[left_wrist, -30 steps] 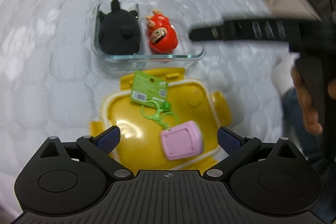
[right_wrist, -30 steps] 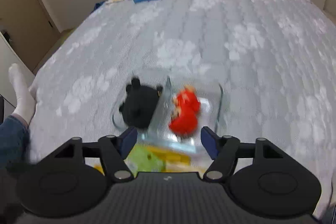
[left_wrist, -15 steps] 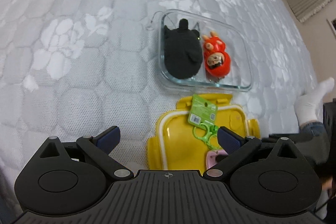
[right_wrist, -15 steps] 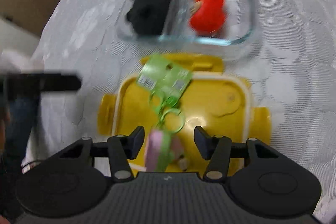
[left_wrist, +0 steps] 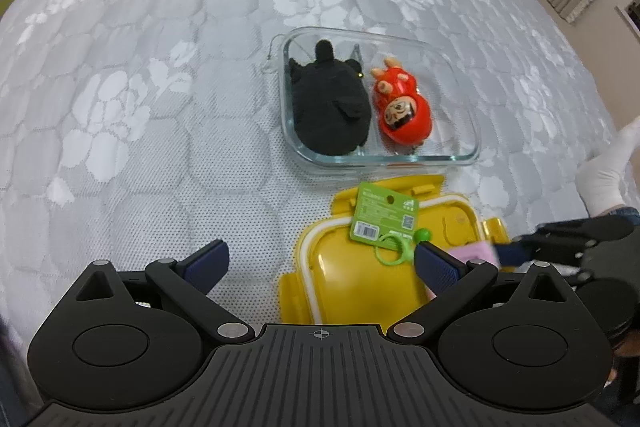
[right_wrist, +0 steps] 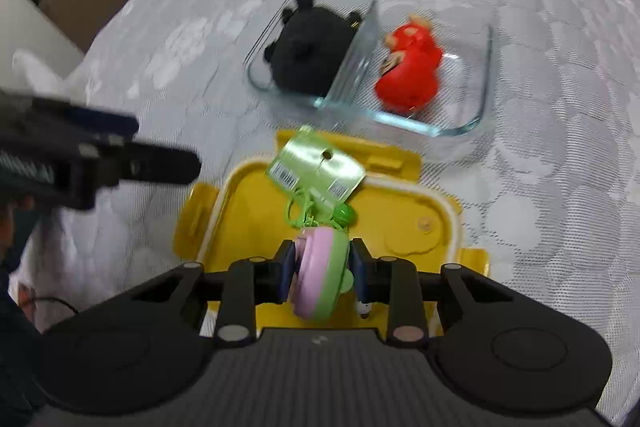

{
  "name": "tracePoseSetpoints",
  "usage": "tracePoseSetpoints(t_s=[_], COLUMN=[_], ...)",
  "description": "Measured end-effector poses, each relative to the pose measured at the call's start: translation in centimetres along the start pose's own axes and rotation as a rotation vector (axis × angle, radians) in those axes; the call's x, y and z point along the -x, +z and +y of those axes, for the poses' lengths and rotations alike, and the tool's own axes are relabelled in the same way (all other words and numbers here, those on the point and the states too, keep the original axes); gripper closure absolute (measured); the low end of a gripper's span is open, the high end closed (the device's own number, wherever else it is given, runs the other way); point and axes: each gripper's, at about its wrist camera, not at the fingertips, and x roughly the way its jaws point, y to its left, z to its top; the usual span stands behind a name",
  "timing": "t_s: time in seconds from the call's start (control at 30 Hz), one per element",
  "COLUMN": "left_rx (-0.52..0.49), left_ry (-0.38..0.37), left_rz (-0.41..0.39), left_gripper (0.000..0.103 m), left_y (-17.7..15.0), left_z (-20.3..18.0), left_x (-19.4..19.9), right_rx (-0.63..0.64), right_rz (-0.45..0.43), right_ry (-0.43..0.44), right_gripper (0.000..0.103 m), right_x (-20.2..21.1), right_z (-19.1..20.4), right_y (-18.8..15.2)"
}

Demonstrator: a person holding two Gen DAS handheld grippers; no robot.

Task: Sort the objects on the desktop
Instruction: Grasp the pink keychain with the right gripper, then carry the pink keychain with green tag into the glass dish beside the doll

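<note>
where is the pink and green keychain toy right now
In the right wrist view, the pink and green keychain toy sits low and central between the closing right tongs, over the yellow lid, below the glass container.

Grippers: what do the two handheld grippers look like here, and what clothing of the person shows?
The left gripper and right gripper match: matte black ribbed bodies, round discs on each side, silver pivot pins, angular black linkages, dark blue finger pads. No cable is clearly theirs. A white sock and dark blue denim show.

Clear glass dish [left_wrist: 464,157], glossy plastic lid [left_wrist: 352,291]
</note>
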Motion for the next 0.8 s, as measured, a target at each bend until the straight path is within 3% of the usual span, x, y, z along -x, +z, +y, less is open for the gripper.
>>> tracePoseSetpoints(t_s=[0.2,0.47,0.63,0.8], left_rx=[-0.001,-0.047,-0.045,-0.022], left_ry=[0.006,0.015,0.008,0.028], left_rz=[0.006,-0.086,-0.069,-0.028], left_gripper=[0.002,0.002,0.002,0.001], left_y=[-0.1,0.3,0.7,0.7], left_z=[-0.1,-1.4,-1.9,-1.3], left_x=[-0.4,0.7,0.0,-1.2], right_rx=[-0.079,-0.171,-0.126,-0.07], right_rz=[-0.122,-0.363,-0.388,-0.353], right_ry=[0.035,0.055,-0.03,-0.099], right_gripper=[0.073,0.074,0.074,0.074], right_x=[3.1,9.5,9.0,4.6], right_z=[-1.5,-3.2,-3.7,-4.9], right_y=[2.3,7.5,10.5,12.3])
